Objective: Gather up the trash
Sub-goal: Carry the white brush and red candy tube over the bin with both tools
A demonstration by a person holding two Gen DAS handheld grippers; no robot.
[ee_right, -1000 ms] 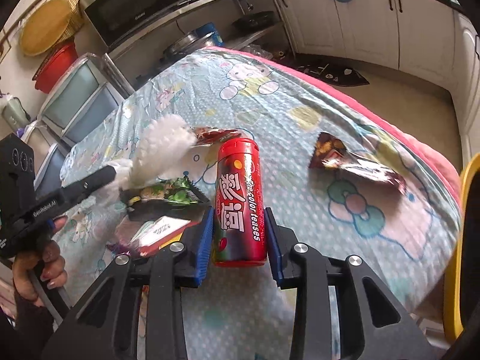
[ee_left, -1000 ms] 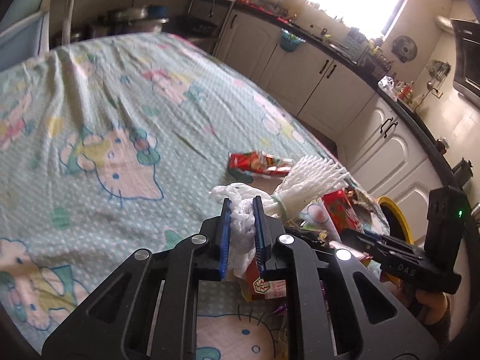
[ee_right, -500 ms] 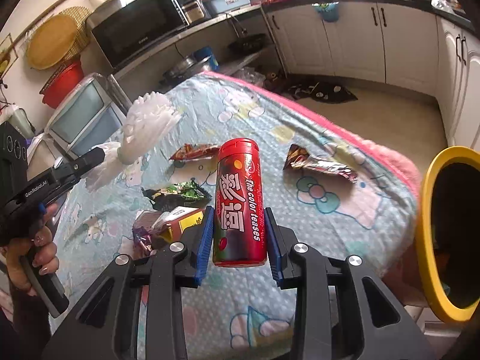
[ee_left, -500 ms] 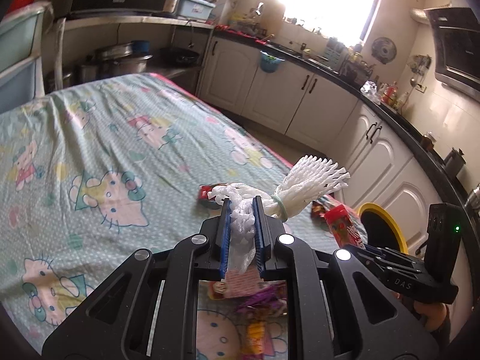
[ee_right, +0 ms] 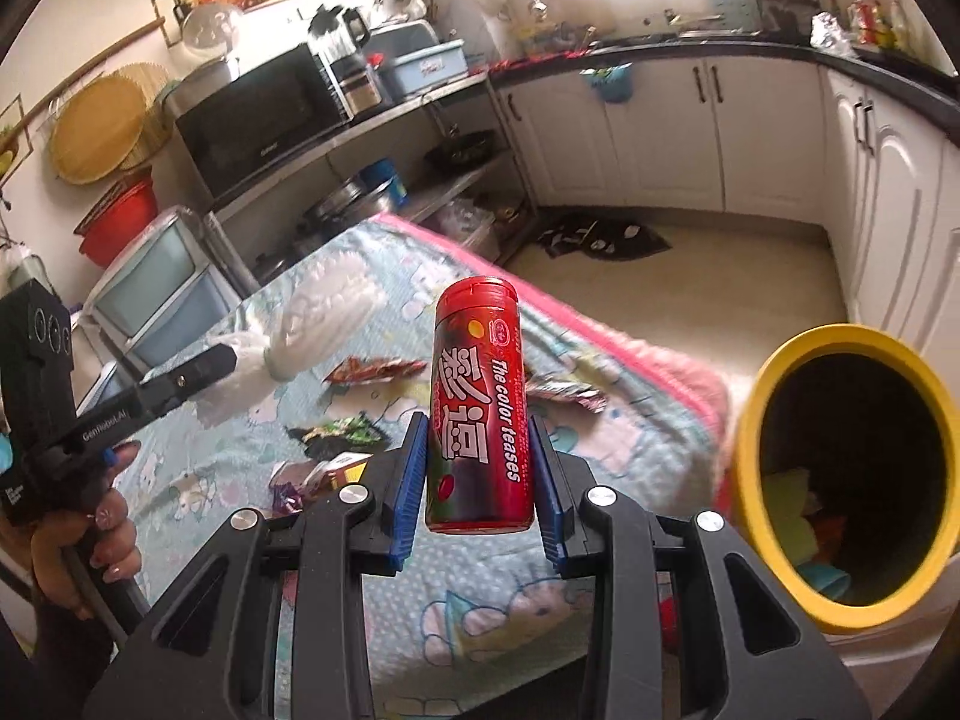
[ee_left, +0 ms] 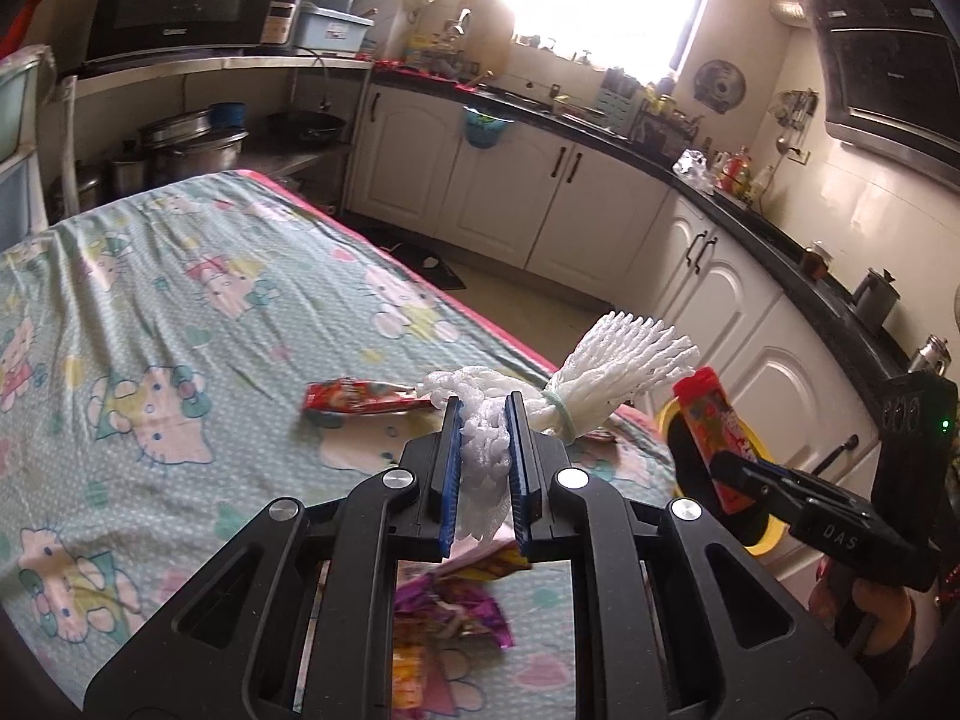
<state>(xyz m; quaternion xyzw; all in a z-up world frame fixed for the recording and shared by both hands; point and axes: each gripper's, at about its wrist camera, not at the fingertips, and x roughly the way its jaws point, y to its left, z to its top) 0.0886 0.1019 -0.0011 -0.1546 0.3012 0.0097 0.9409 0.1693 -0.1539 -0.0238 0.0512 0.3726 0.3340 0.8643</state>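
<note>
My left gripper (ee_left: 485, 414) is shut on a white foam fruit net (ee_left: 600, 369) tied with a green band, held in the air above the table. My right gripper (ee_right: 478, 438) is shut on a red candy canister (ee_right: 482, 408) with white lettering, held upright. In the left wrist view the canister (ee_left: 714, 435) and right gripper show at the right, in front of the yellow bin (ee_left: 759, 534). In the right wrist view the yellow-rimmed bin (ee_right: 840, 480) stands open at the right, beside the table, with trash inside. The left gripper (ee_right: 231, 360) with the net (ee_right: 318, 321) shows at the left.
Snack wrappers lie on the cartoon-print tablecloth (ee_left: 180, 330): a red one (ee_left: 354, 396), a purple one (ee_left: 447, 606), a green one (ee_right: 342, 429) and a silver-brown one (ee_right: 567, 393). White cabinets (ee_right: 660, 126), a microwave (ee_right: 258, 108) and a floor mat (ee_right: 600, 237) surround the table.
Both grippers have risen and pulled back from the table with their loads still held. The yellow bin has come into full view at the right of the right wrist view.
</note>
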